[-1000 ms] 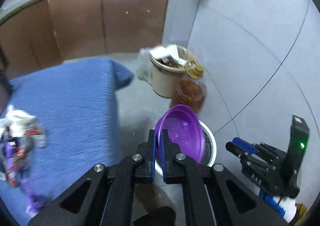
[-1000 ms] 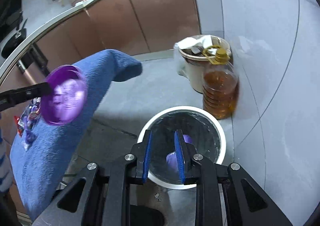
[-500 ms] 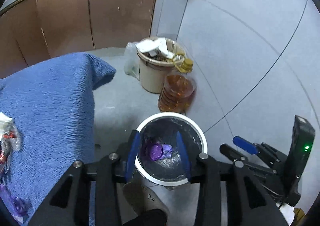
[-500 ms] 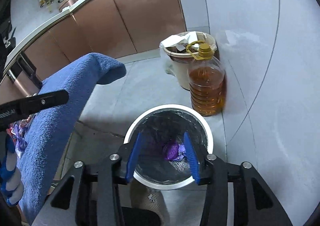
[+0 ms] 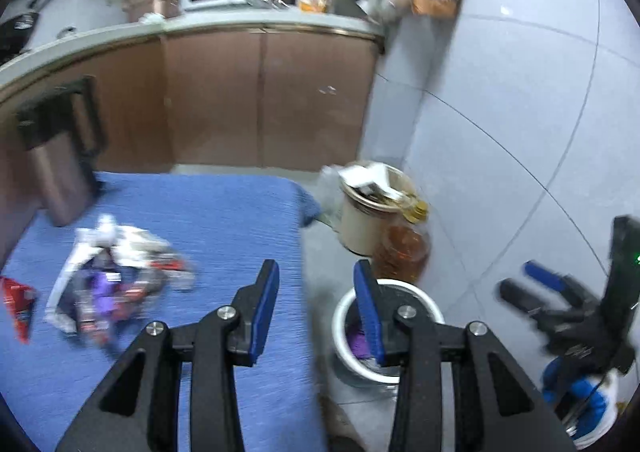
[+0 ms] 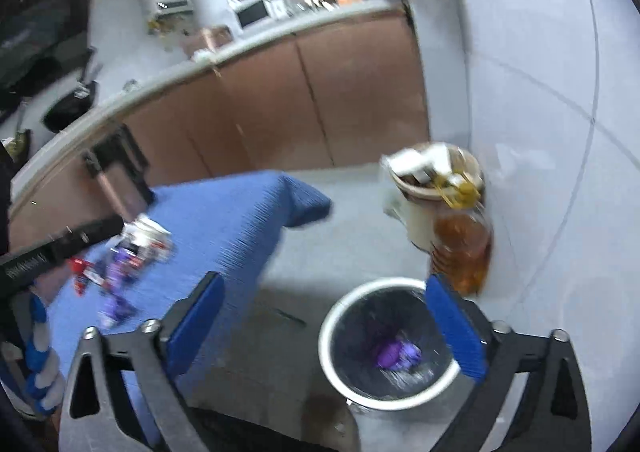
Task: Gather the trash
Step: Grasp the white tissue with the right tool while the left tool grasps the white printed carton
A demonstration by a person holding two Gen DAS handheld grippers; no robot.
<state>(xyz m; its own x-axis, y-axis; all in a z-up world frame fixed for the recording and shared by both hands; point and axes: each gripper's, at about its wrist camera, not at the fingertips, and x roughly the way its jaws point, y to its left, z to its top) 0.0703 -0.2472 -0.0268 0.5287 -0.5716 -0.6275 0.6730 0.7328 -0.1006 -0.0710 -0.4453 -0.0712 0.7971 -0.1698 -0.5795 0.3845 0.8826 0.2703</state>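
You've swung both hand-held grippers up from the white bin (image 6: 386, 348), left (image 5: 316, 308) and right (image 6: 320, 328) both spread and empty, wrappers (image 5: 116, 272) heaped on the blue-covered worktop (image 5: 224, 220), purple trash (image 6: 396, 352) binned.

Both grippers: black angular frames, silver screws, blue-padded fingers (image 5: 264, 304); blue-white gloves (image 6: 40, 368).

No lettering can be made out: the white print along the left gripper (image 6: 60, 248) arm, seen from the right wrist, and the wrappers (image 5: 116, 276) on the blue cloth are too blurred
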